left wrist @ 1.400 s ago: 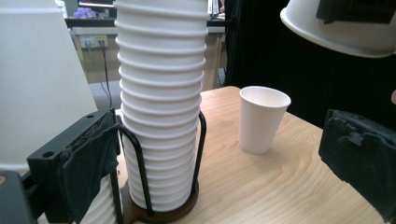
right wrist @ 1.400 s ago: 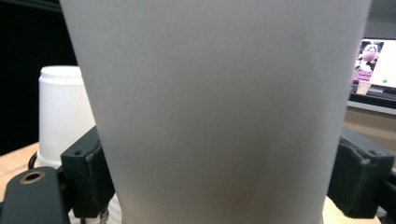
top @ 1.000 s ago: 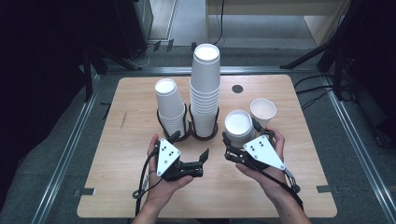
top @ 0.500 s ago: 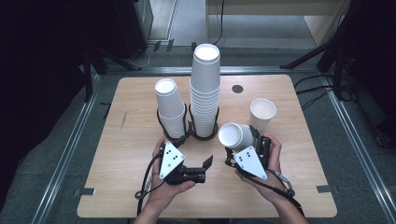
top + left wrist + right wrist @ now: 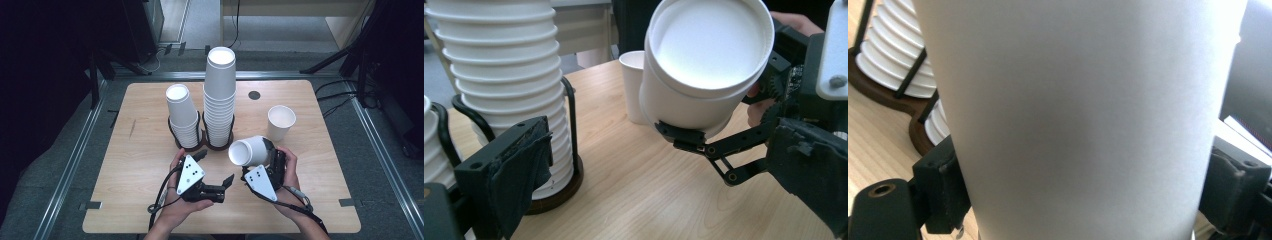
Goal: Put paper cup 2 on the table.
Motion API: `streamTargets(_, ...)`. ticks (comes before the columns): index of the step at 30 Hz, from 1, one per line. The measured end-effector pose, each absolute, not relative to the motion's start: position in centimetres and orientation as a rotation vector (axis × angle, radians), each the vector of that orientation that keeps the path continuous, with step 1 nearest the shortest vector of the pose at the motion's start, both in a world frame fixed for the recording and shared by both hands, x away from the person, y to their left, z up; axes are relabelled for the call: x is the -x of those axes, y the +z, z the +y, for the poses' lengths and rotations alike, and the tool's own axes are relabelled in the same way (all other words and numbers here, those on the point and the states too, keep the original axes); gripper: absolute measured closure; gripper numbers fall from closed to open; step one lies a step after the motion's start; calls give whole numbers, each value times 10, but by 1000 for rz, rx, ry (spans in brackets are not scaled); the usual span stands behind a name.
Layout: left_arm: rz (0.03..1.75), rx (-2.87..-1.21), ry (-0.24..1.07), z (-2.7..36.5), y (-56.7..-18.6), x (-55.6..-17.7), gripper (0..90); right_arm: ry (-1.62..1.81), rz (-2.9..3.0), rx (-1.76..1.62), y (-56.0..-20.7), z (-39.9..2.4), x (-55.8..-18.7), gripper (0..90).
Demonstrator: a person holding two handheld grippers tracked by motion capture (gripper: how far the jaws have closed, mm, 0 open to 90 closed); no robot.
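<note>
1. Tongs first: my left tongs (image 5: pixel 227 181) stand apart, holding nothing; my right tongs (image 5: pixel 260 157) are clamped on a tipped paper cup (image 5: pixel 247 151) lifted off the bench (image 5: pixel 150 165).
2. One loose cup (image 5: pixel 280 121) stands beyond (apparently set out already).
3. Two stacks remain: short stack (image 5: pixel 182 117), tall stack (image 5: pixel 219 95).

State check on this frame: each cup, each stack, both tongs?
White paper cup in right tongs: lifted, tipped on its side, mouth toward left tongs.
Lone white paper cup: upright on table, empty.
Tall white cup stack: upright in black wire holder.
Short white cup stack: upright in holder.
Left tongs: open, holding nothing.
Right tongs: shut on the cup.
</note>
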State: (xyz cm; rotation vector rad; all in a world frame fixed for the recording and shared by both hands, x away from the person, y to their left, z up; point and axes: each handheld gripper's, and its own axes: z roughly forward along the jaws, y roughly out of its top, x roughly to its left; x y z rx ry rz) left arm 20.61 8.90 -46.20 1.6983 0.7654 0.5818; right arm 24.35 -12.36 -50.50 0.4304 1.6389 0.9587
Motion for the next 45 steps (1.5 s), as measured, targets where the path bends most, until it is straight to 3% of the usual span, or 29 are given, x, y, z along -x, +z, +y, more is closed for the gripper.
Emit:
streamTargets(24, 687, -1816, 669, 68, -472, -198, 65, 966, 1708, -163, -513, -114, -229, 117)
streamTargets(31, 682, -1815, 669, 68, -471, -197, 124, 976, 1726, -141, -514, -112, -226, 116)
streamTargets(45, 647, -1827, 661, 67, -471, -195, 158, 989, 1778, -89, -519, -109, -222, 116)
